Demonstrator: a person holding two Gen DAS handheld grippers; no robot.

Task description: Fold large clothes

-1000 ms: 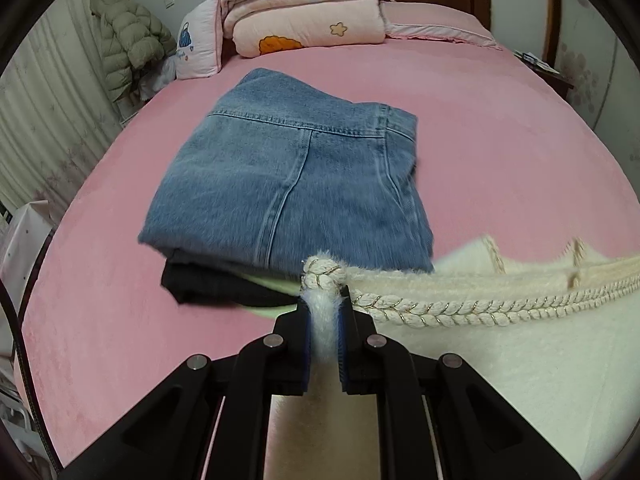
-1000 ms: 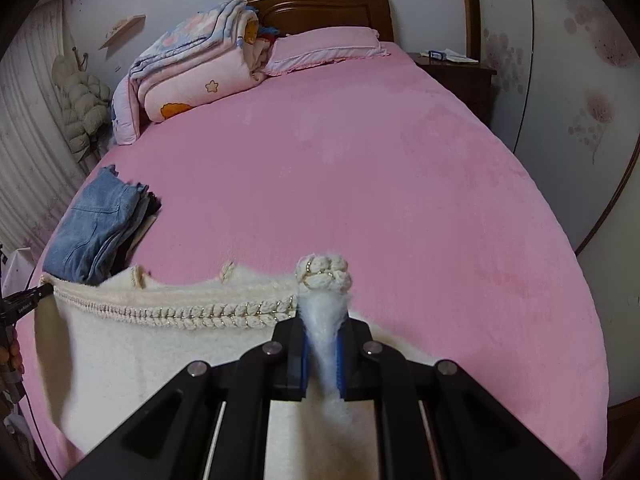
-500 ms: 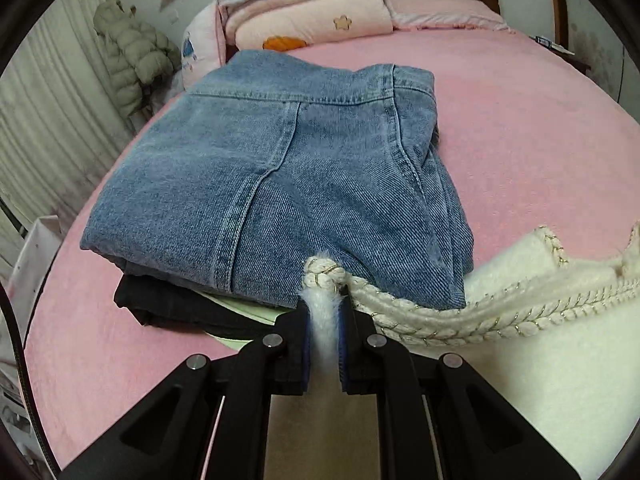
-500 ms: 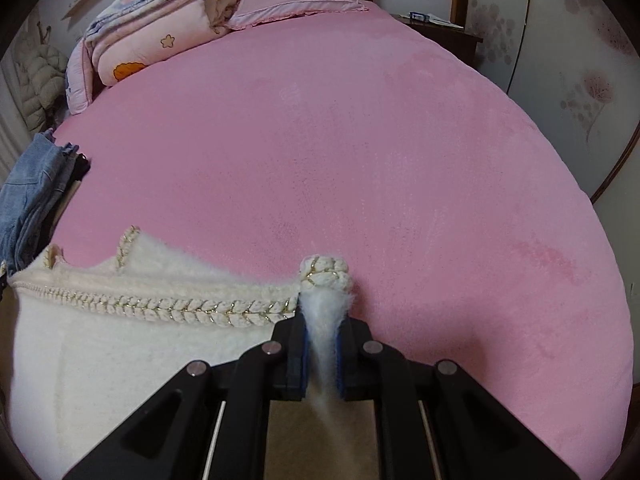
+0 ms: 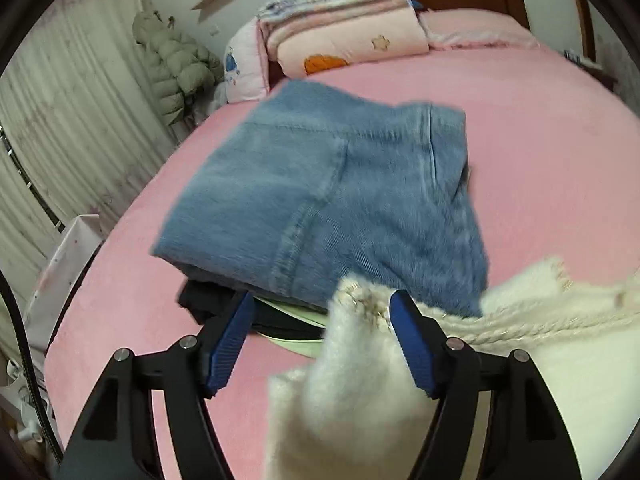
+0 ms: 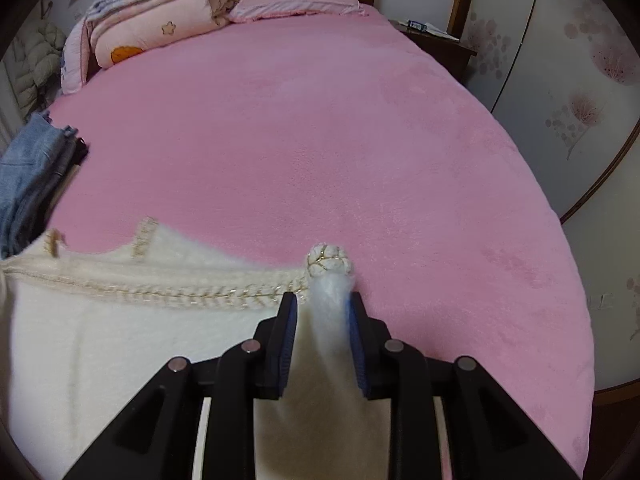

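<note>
- Nearest, in the left wrist view: left gripper (image 5: pixel 320 320) with jaws just swung wide, blue pads (image 5: pixel 230 340) well apart; corner of the fluffy cream garment (image 5: pixel 352 380) between them, brushing the 3 o'clock pad only, free of the other, so released.
- Just beyond, at 12 o'clock from those jaws: folded jeans (image 5: pixel 340 200) atop a dark folded piece (image 5: pixel 204 300) and a pale one, all on the pink bed (image 5: pixel 540 152); cream braided edge (image 5: pixel 540 324) running off toward 3 o'clock.
- Farther, at 10 o'clock: green puffer jacket (image 5: pixel 176 64) by the curtain; at 12 o'clock, stacked quilts (image 5: pixel 344 28). Much motion blur here.
- Nearest, in the right wrist view: right gripper (image 6: pixel 322 306) with jaws just eased partly apart; the garment's other corner (image 6: pixel 328 280) upright between the pads, whether pressed or merely touching not clear.
- Only here: the garment's body spread toward 9 o'clock, jeans a mere sliver at 9 o'clock, bare pink blanket ahead, pillow (image 6: pixel 300 0) at 12 o'clock, nightstand (image 6: pixel 440 40) at 1 o'clock.
</note>
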